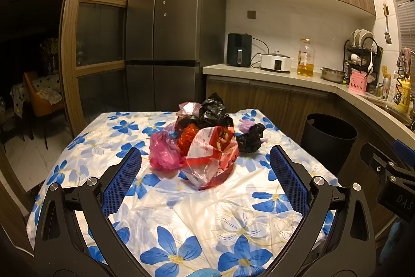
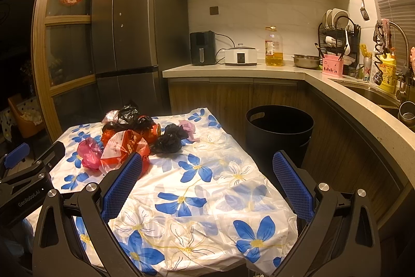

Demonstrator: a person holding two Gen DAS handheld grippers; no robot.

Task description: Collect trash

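The left gripper point(image 1: 206, 168) is held nearest the camera, its blue-padded jaws spread wide and empty, aimed straight at the pile of trash point(image 1: 205, 142). The right gripper point(image 2: 207, 173) is likewise released and holds nothing; it is carried to the right of the pile, over bare cloth, with the bin point(image 2: 278, 131) just beyond its right jaw. This spread looks chosen so that one gripper can take the bags while the other is kept free on the bin side.

The pile is gathered toward the far middle of the table point(image 1: 181, 212): a clear red-printed bag point(image 1: 212, 155) lies nearest, a pink bag point(image 1: 164, 153) touches it on the left, and black bags point(image 1: 214, 110) are heaped behind and to the right. Nothing appears to be collected yet.

The table is covered by a glossy white cloth with blue flowers, wrinkled near the front. The bin stands open on the floor just past the table's far right corner, against the counter point(image 2: 259, 70). A fridge point(image 1: 166, 25) stands far behind, and the room is dimly lit.
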